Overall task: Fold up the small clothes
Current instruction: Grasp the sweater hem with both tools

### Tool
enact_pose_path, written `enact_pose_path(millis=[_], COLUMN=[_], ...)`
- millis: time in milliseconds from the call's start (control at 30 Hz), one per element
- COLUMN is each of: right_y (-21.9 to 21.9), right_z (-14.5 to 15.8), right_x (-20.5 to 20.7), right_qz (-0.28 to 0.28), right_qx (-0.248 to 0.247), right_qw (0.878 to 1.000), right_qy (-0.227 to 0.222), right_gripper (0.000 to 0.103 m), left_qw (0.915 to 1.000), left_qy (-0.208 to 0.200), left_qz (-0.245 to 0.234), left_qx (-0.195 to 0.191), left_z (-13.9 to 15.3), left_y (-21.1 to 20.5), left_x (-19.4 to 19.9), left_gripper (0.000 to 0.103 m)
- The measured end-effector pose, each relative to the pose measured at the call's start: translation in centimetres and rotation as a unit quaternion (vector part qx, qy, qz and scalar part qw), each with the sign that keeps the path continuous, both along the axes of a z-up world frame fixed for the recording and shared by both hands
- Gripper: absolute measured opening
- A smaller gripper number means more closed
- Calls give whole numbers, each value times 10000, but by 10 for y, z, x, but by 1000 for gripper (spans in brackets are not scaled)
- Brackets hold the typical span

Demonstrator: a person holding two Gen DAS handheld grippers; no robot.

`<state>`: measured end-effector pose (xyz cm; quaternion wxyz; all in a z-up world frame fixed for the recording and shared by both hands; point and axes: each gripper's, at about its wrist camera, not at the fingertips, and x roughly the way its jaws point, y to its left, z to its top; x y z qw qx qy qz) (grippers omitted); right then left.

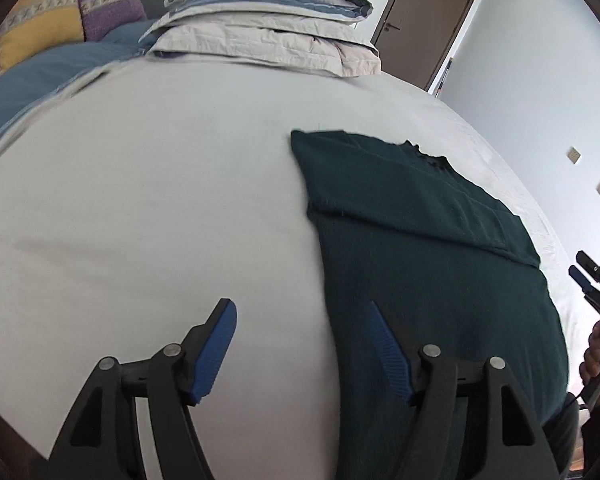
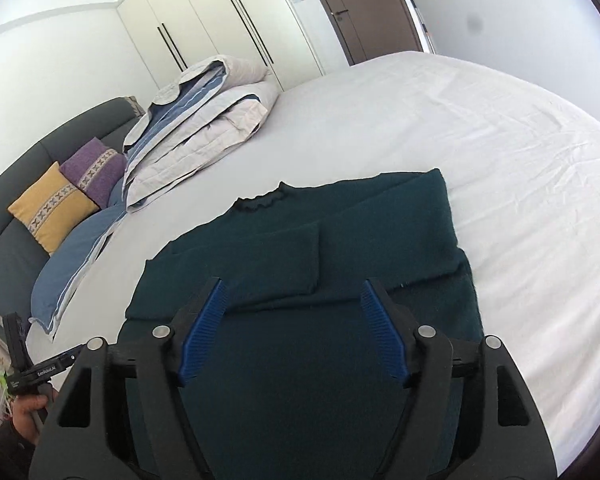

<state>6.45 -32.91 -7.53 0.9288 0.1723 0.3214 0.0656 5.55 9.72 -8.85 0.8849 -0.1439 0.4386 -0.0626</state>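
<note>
Dark green sweater point(image 2: 340, 264) lies flat on the white bed sheet point(image 2: 480, 128), neck toward the far side, both sleeves folded across the chest.

Left gripper point(image 1: 300, 348): jaws spread wide, holding nothing, above the sweater's left edge; one blue pad point(image 1: 214, 354) over bare sheet, the other over the knit.

Right gripper point(image 2: 292, 328): jaws apart, empty, poised over the sweater's lower body. In the left wrist view it appears at the frame's right edge, held in a hand point(image 1: 596, 356).

Folded duvet point(image 2: 204, 120) stacked near the headboard; yellow cushion point(image 2: 52, 206) and purple cushion point(image 2: 96, 168) beside it.
</note>
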Motion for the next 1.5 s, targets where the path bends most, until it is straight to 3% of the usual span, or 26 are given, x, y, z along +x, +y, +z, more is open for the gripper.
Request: enact_pose_path(millis=[100,200,333,433,533,600,667,800,900,1233,1500], right_y=[-8,-13,-14,-21,-30,-35,-39,-51,-62,-102,-99], right_z=[-7,-16,-28,-36,-40,-41,-42,-41,-42,-82,-94], right_x=[-41,-77,-121,-142,-153,-163,-171,-186,-193,-196,-192], right_qz=[105,230,371,405,377,376,366,241,103,-92,150], right_qx=[166,260,226,361,405,362,295,93,-67,482,43], right_qw=[9996,9986,9974,9957,9944,9936,9925,9899,9861,9610,9496], right_qy=[214,407,583,746,899,998,1127,1397,1660,2720,3131], right_gripper=[69,69,69,69,69,69,69,69,69,63,51], left_qw=[9983,9972,9919,9890,9854,9824,9828,9808,9796,9766,9763], left_qy=[453,597,904,1046,1156,1261,1228,1315,1379,1543,1582], left_qz=[-115,-335,-467,-581,-692,-739,-746,-734,-798,-965,-1023], left_qx=[-360,-301,-764,-874,-1039,-1165,-1161,-1241,-1222,-1143,-1069], left_z=[-16,-20,-30,-39,-46,-52,-53,-56,-58,-60,-61], left_y=[-2,-11,-17,-24,-28,-29,-30,-29,-28,-33,-36], left_x=[-39,-69,-92,-100,-102,-102,-105,-107,-108,-111,-111], left_gripper=[70,70,69,69,63,54,53,30,20,17,7])
